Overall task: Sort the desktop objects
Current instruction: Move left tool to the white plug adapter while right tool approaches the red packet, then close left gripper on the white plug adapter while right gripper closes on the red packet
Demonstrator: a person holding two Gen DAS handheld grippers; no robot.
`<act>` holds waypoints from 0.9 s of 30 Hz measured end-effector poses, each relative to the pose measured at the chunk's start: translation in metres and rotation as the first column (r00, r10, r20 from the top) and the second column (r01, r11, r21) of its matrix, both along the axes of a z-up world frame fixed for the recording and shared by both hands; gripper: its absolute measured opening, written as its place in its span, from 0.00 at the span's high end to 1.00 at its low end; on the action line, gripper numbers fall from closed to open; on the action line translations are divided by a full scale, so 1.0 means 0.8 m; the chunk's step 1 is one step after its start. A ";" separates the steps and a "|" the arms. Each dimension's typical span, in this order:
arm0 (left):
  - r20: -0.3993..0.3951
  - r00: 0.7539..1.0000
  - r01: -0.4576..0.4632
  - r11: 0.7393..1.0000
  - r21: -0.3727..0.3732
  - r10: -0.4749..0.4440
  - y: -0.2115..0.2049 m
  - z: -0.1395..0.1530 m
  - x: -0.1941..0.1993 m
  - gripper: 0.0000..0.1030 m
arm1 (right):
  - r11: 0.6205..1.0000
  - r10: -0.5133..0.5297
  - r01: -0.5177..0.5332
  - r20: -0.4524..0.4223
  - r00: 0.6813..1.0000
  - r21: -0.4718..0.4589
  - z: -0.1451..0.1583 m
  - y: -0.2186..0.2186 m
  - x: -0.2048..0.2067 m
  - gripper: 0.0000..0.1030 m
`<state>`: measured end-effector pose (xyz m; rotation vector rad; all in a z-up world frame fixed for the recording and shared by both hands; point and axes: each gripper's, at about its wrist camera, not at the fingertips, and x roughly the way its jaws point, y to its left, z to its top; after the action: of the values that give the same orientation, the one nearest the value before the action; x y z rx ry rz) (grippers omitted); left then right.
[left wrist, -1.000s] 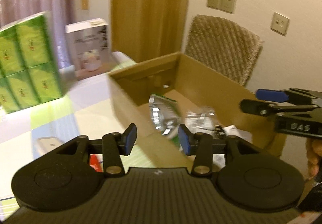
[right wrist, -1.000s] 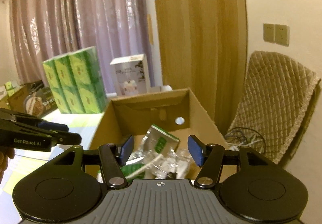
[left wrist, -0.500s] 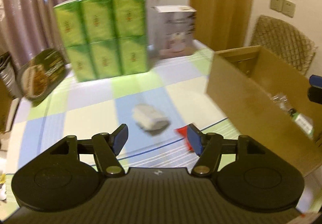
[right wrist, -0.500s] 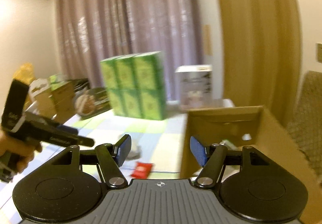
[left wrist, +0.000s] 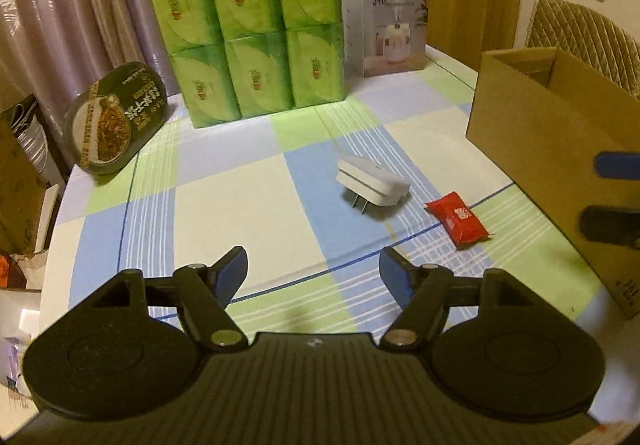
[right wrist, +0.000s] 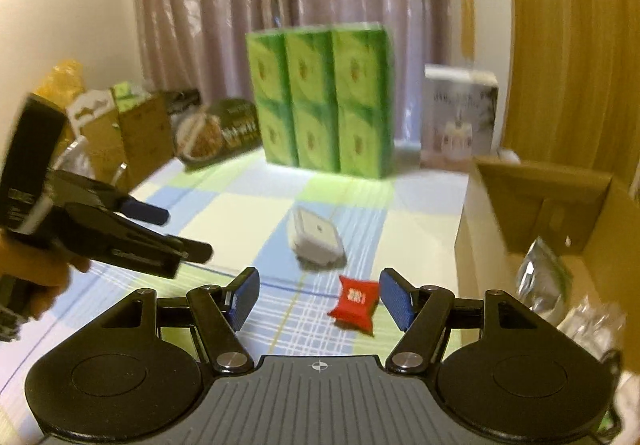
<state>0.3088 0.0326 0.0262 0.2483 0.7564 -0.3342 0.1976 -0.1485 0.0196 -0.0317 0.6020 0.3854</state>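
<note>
In your right wrist view, motion blur smears the white plug adapter (right wrist: pixel 316 241) and the print on the red packet (right wrist: pixel 354 304). The cardboard box (left wrist: pixel 556 149) is cut off by the frame edge in your left wrist view; its near wall hides its contents.

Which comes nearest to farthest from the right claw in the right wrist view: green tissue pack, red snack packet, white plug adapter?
1. Red snack packet: on the tablecloth just ahead of the right claw, right of centre.
2. White plug adapter: mid-table, beyond the packet.
3. Green tissue pack: upright at the table's far side.
</note>
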 end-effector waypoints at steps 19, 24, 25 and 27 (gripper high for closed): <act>0.009 0.992 0.126 0.991 0.052 -0.127 -0.031 -0.064 0.073 0.29 | 0.991 -0.125 0.120 -0.098 0.987 -0.052 -0.094 0.004 0.104 0.40; 0.008 0.988 0.156 0.986 0.054 -0.156 -0.044 -0.075 0.086 0.29 | 0.992 -0.115 0.110 -0.109 0.987 -0.055 -0.109 0.005 0.113 0.50; 0.007 0.987 0.161 0.985 0.058 -0.162 -0.047 -0.077 0.088 0.29 | 0.992 -0.116 0.110 -0.112 0.987 -0.055 -0.111 0.004 0.115 0.57; 0.003 0.986 0.169 0.983 0.066 -0.170 -0.053 -0.080 0.092 0.29 | 0.993 -0.112 0.106 -0.120 0.986 -0.058 -0.114 0.003 0.119 0.69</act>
<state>0.3828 -0.0097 -0.0379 0.3772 0.7406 -0.4696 0.2929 -0.1459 -0.0716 -0.0239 0.7323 0.2666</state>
